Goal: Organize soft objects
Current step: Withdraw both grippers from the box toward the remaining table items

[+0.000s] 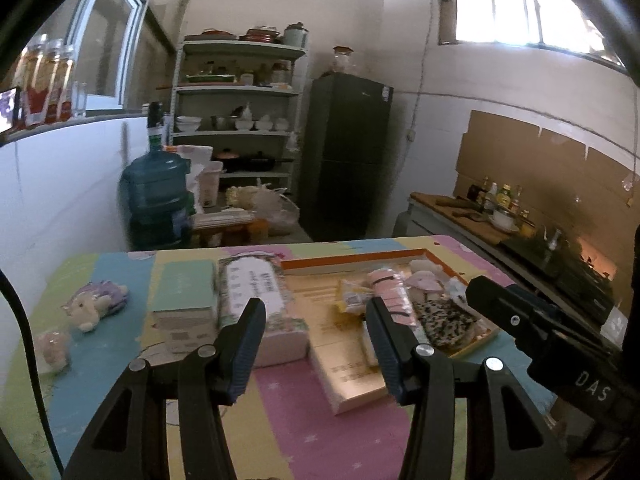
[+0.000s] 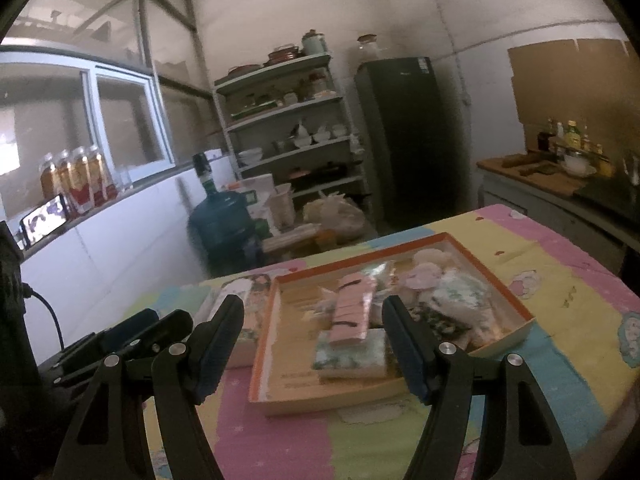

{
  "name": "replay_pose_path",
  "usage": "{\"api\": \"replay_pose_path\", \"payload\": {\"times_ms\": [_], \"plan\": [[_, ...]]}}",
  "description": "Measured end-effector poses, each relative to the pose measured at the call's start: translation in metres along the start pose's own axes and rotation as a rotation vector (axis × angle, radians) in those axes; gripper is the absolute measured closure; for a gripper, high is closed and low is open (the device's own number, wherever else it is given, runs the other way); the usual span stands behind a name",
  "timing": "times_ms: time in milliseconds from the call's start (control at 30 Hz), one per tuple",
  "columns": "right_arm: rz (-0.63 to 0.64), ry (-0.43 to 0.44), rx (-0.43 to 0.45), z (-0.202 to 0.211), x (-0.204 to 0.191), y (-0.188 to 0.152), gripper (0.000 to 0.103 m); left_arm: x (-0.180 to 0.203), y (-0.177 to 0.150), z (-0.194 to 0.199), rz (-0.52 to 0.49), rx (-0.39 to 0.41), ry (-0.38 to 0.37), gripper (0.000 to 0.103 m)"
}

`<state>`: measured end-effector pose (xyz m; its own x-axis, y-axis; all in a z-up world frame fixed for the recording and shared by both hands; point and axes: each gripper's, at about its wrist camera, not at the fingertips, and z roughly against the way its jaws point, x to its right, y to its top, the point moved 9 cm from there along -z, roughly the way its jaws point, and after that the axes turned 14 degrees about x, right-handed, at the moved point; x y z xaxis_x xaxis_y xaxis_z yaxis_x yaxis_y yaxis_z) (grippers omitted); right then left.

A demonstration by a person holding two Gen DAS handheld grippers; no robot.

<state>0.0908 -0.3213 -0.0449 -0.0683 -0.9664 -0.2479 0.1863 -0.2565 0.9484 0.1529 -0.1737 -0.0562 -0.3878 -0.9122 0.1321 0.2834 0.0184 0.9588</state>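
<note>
Kitchen walls stand all around, with a tall dark fridge [image 1: 346,152] at the back and a shelf rack [image 1: 236,112] full of bowls and pots beside it. Near the rack sits a big blue water jug [image 1: 156,184]. On the ledge to the left are jars [image 1: 46,80] with orange stuff inside.

Up close is a table with a bright mat [image 1: 280,420] in pink, yellow, blue and green. A flat box with an orange rim [image 2: 276,320] lies on the mat. Soft things are piled inside it — a pink striped cloth [image 2: 352,312], a dark spotty cloth [image 1: 444,320] and some pale fluffy bits [image 2: 428,272]. A folded green and white pad [image 2: 352,354] lies under the pink cloth.

Two soft toys are outside the box, on the far left of the mat. One is a plush unicorn [image 1: 94,304] with purple on it, lying on its side. The other is a small pink plush [image 1: 52,350], just beside it and closer to the edge.

Next to the box sit a mint green carton [image 1: 184,296] and a flowery pack [image 1: 260,300], touching each other.

The left gripper [image 1: 316,344] hangs over the mat with its fingers wide apart and nothing between them. The right gripper [image 2: 312,344] is the same — fingers spread wide, holding nothing, in front of the box.
</note>
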Motion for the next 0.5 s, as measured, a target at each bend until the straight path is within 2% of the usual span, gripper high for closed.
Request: {"api": "replay_pose_path", "payload": {"times_ms": [500], "plan": [[0.043, 0.098, -0.036, -0.009, -0.069, -0.019, 0.030, -0.062, -0.006, 0.025, 0.046, 0.007, 0.077, 0.051]]}}
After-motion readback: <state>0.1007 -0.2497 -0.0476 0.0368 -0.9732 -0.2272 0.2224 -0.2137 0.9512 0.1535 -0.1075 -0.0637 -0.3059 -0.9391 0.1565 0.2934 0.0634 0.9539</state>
